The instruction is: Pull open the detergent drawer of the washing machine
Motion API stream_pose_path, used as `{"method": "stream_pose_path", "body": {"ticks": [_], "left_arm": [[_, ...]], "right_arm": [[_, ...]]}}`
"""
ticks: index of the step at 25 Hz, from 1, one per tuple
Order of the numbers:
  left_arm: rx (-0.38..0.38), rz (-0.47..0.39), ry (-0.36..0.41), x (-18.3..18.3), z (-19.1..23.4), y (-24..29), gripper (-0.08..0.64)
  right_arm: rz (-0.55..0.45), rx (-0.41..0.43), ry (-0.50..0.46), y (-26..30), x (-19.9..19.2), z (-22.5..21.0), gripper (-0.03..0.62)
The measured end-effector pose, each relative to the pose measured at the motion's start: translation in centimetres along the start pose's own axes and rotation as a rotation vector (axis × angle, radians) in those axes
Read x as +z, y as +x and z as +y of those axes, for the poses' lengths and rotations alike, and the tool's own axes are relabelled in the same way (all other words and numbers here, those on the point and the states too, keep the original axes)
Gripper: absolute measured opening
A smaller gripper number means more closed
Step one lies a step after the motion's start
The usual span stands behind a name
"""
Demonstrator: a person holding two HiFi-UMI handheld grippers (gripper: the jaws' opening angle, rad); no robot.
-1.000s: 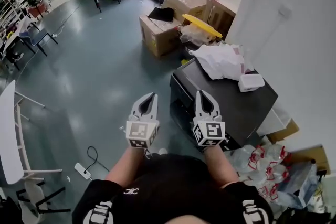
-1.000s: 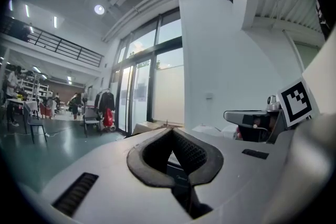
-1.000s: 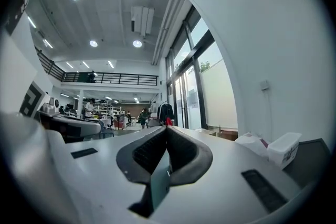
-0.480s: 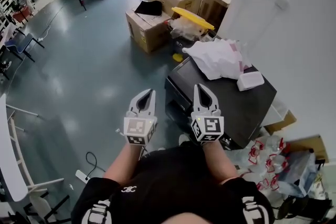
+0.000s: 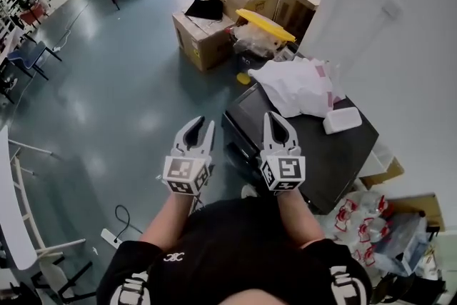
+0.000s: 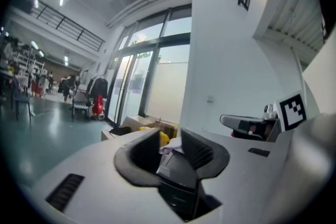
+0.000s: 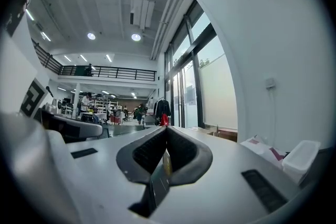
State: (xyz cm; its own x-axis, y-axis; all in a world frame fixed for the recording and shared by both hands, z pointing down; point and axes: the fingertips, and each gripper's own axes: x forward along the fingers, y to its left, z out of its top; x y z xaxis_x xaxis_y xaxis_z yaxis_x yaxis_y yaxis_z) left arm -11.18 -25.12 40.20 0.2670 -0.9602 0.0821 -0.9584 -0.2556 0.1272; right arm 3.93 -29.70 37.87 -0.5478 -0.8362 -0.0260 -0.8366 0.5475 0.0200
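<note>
We stand in a large hall with a smooth grey-green floor (image 5: 107,82), glossy enough to reflect the lights. A white wall (image 5: 407,46) runs along our right. Cardboard boxes (image 5: 203,39) sit further off.

The washing machine (image 5: 335,153) is a dark cabinet against that wall, just ahead of us. White bags (image 5: 296,86) and 1 white box (image 5: 341,120) rest on its top. Its front (image 5: 239,132) faces the open floor. We cannot make out the detergent drawer from here; we expect it high on that front.

We judge the drawer to be light, rigid plastic that slides on short rails. Its face is likely smooth, so we would hook its recessed lip or front edge and pull straight and level. The heavy cabinet should stay put.

The left gripper (image 5: 201,123) has just been opening: its jaws stand slightly apart, holding nothing. The right gripper (image 5: 273,118) has its tips together, also empty.
</note>
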Motion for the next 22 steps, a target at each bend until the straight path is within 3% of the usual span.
{"method": "stream_pose_path", "body": {"ticks": [2, 3, 9, 19, 22], "left_arm": [[-0.055, 0.003, -0.099, -0.5, -0.3, 0.7, 0.301], [-0.081, 0.008, -0.146, -0.8, -0.4, 0.9, 0.327], [-0.172, 0.032, -0.466, -3.3, 0.0, 1.1, 0.327], [-0.170, 0.109, -0.904, -11.9, 1.4, 1.1, 0.327], [-0.165, 0.120, -1.003, -14.6, 1.5, 1.2, 0.327]], "right_arm": [[0.005, 0.004, 0.004, 0.2, -0.2, -0.4, 0.002], [0.008, 0.006, 0.006, 0.3, -0.3, -0.6, 0.003], [0.027, 0.016, 0.015, 0.1, -1.1, -1.0, 0.002], [0.077, 0.010, 0.013, -1.3, -2.7, -1.7, 0.002], [0.092, 0.000, 0.009, -2.0, -3.2, -2.3, 0.002]]}}
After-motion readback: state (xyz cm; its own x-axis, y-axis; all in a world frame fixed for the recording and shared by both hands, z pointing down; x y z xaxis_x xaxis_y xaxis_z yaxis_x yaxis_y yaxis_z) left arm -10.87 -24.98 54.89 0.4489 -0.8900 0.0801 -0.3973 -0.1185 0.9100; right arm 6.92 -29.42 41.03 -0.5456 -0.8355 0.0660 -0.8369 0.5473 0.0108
